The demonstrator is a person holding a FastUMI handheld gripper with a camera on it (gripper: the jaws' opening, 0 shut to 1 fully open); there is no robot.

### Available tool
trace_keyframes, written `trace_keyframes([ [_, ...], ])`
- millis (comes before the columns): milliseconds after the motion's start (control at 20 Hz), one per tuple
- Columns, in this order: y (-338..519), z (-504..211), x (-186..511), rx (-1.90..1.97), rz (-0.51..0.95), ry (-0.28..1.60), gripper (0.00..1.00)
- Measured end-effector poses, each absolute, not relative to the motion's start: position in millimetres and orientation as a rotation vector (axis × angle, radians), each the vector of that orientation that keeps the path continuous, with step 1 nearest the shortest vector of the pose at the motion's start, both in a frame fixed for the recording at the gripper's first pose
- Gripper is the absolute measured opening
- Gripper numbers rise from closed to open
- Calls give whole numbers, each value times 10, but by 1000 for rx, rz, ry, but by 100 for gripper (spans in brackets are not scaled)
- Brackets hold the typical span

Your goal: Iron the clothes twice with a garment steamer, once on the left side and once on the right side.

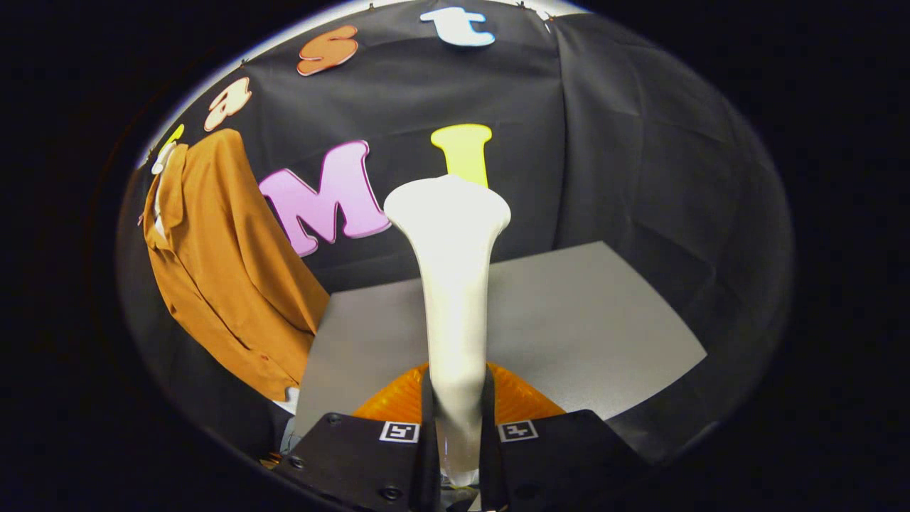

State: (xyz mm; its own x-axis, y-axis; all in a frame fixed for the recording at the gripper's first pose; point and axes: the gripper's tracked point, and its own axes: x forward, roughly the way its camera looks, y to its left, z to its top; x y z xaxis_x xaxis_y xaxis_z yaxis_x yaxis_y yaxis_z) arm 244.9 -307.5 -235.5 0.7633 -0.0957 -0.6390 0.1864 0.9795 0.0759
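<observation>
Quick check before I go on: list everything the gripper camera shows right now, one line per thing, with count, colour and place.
Garment steamer: one, white, upright between the fingers, its wide head rising ahead of them, in front of the booth wall.
Shirt: one, orange-brown, hanging against the black wall, off to the left of the steamer and apart from it.
Table: one, grey top, beyond the fingers, behind and beside the steamer.
Ribbed orange part: one, low around the steamer's handle just ahead of the fingers; I cannot tell what it belongs to.
Booth wall: black cloth, behind everything.
Tongs: one pair, both fingers pressed on the steamer's handle.
</observation>
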Motion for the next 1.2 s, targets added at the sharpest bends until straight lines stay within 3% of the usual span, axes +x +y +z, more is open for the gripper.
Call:
trace_keyframes([
  [500, -2002, -1511, 2052, 76, -169, 381, 25],
  [1200, -385, -1831, 2281, -31, -32, 336, 25],
])
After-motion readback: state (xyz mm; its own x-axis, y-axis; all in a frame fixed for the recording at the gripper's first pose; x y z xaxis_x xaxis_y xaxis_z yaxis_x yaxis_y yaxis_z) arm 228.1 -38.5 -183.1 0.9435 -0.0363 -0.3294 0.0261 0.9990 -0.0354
